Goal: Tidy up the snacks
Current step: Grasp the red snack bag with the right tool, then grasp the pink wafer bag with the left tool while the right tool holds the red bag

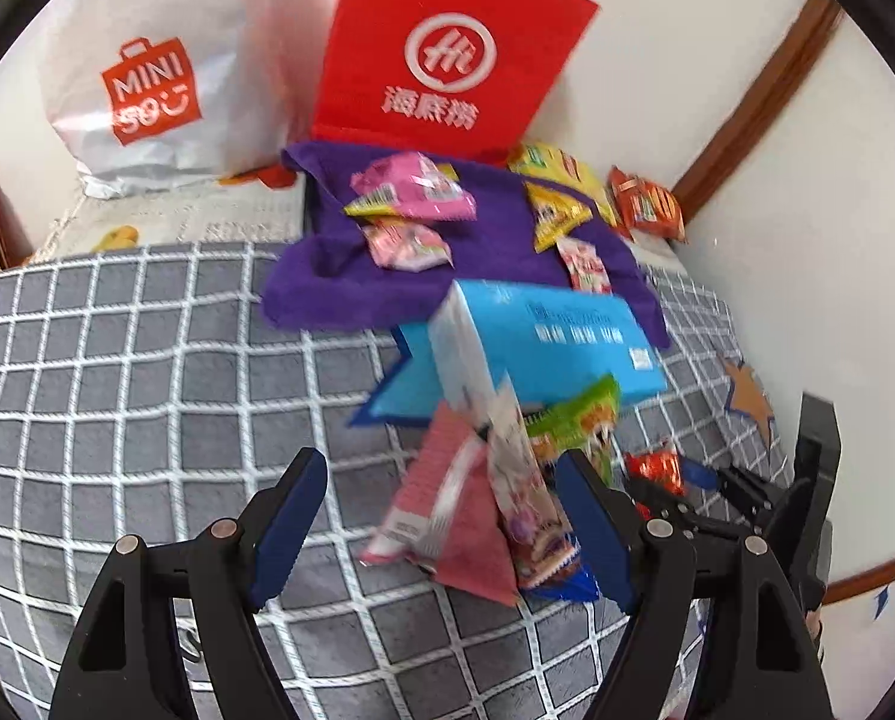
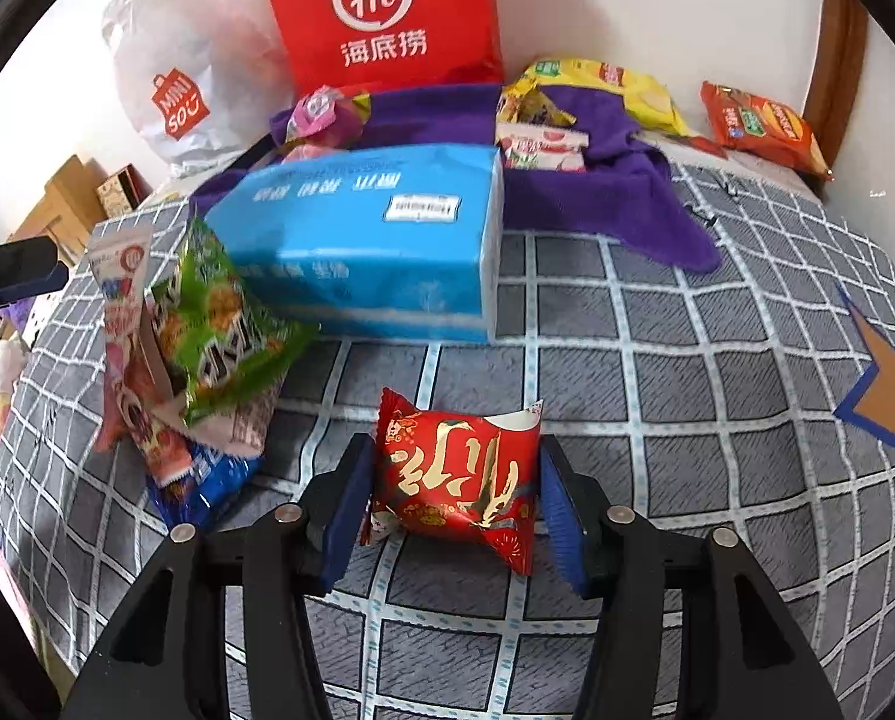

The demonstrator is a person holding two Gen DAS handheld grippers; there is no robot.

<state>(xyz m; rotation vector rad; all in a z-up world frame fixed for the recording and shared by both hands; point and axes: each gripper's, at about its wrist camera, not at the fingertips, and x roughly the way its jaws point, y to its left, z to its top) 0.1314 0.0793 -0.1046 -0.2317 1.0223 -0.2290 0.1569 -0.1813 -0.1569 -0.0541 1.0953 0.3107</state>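
Observation:
My right gripper (image 2: pixel 456 495) is shut on a red and gold snack packet (image 2: pixel 456 474), held just above the checked bedcover; the packet also shows in the left wrist view (image 1: pixel 657 471). My left gripper (image 1: pixel 441 525) is open, its fingers on either side of a leaning pile of snack packets (image 1: pixel 489 510), pink and blue-edged. A green packet (image 1: pixel 573 420) (image 2: pixel 219 324) leans on a blue box (image 1: pixel 543 342) (image 2: pixel 375 246). More small snacks (image 1: pixel 411 192) lie on a purple cloth (image 1: pixel 339 282) (image 2: pixel 627 180) behind.
A red tote bag (image 1: pixel 447 48) (image 2: pixel 381 12) and a white shopping bag (image 1: pixel 153 72) (image 2: pixel 177 90) stand against the wall. A yellow chip bag (image 2: pixel 603 84) and an orange packet (image 2: pixel 765 126) lie at the back right. The grey checked bedcover (image 1: pixel 117 360) spreads left.

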